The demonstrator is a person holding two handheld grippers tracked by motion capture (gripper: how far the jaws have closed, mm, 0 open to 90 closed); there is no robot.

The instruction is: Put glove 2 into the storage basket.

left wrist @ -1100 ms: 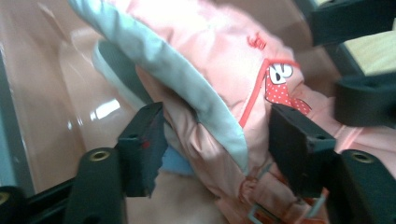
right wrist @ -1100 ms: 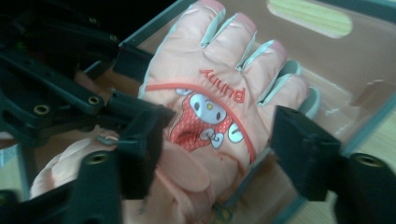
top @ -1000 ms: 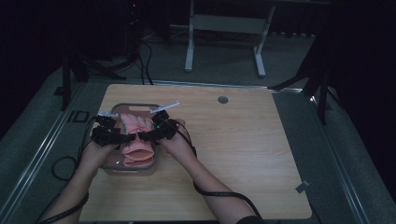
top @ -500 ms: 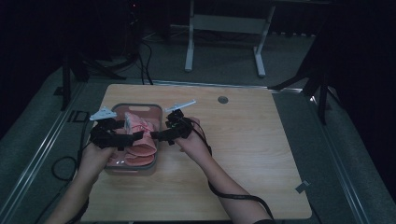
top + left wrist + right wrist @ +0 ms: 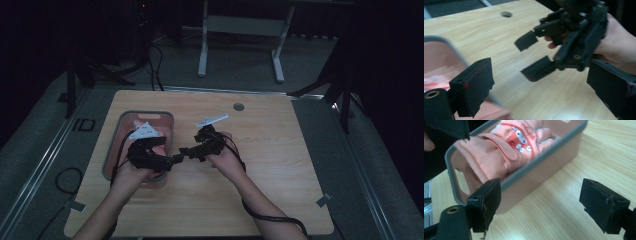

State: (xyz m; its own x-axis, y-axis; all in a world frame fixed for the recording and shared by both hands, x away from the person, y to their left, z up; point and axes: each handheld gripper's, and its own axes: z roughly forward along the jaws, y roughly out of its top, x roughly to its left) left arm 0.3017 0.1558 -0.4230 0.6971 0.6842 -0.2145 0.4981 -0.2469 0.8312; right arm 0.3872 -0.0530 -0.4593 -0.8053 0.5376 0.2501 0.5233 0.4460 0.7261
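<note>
A pink bin with a grey rim (image 5: 111,150) (image 5: 541,172) (image 5: 451,47) stands at the table's left. A pink garment with a cartoon print (image 5: 506,147) (image 5: 162,134) lies folded in it. My left gripper (image 5: 172,161) (image 5: 544,92) hovers at the bin's right edge, its jaws wide apart after just opening, nothing between them. My right gripper (image 5: 184,151) (image 5: 549,207) (image 5: 526,57) hangs over bare wood just right of the bin, tips pointing at the left gripper. Its jaws have also just been opening and hold nothing.
The wooden table (image 5: 280,165) has a small round hole (image 5: 238,106) near its far edge. Black cables trail from both grippers toward the near edge. Dark floor, stands and a white frame lie beyond the table.
Both grippers have drawn rightward off the garment in the bin. The right one now hangs over bare table and the left at the bin's right edge. The garment stays in the bin.
</note>
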